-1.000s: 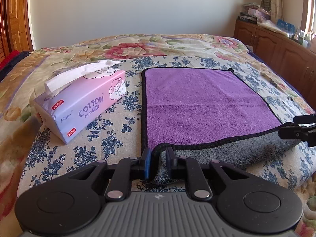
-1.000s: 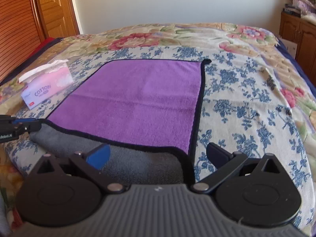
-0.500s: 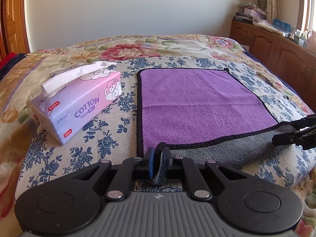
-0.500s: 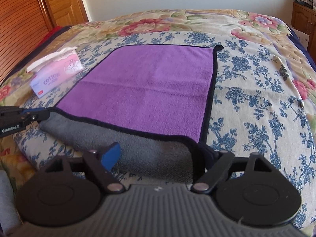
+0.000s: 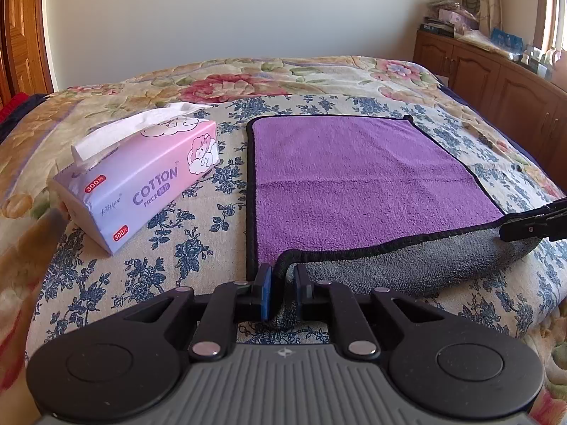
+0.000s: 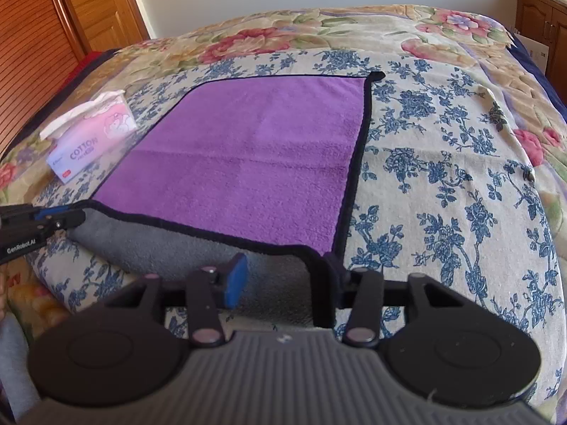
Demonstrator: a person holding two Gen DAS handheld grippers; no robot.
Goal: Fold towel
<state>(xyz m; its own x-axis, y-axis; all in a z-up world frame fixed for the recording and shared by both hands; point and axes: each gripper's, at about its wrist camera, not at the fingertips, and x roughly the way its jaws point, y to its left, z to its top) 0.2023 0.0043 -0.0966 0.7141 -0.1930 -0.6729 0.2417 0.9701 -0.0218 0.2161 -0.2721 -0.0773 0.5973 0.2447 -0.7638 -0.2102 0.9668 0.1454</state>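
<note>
A purple towel (image 5: 358,180) with a black hem and grey underside lies on the bed; it also shows in the right wrist view (image 6: 248,156). Its near edge is rolled up, grey side (image 5: 397,269) showing. My left gripper (image 5: 282,290) is shut on the towel's near left corner. My right gripper (image 6: 280,283) is partly open around the near right corner, which lies against its right finger (image 6: 324,279). Each gripper shows at the edge of the other's view: the right one (image 5: 531,221) and the left one (image 6: 42,221).
A pink tissue pack (image 5: 141,180) marked COTTON lies left of the towel, also in the right wrist view (image 6: 90,138). The floral bedspread (image 6: 443,177) spreads all around. Wooden cabinets (image 5: 496,81) stand along the right, a wooden door (image 6: 95,3) at the left.
My right gripper's jaws have narrowed around the towel's right corner. Both grippers have lifted the near edge a little and moved it forward. The left stays shut on its corner.
</note>
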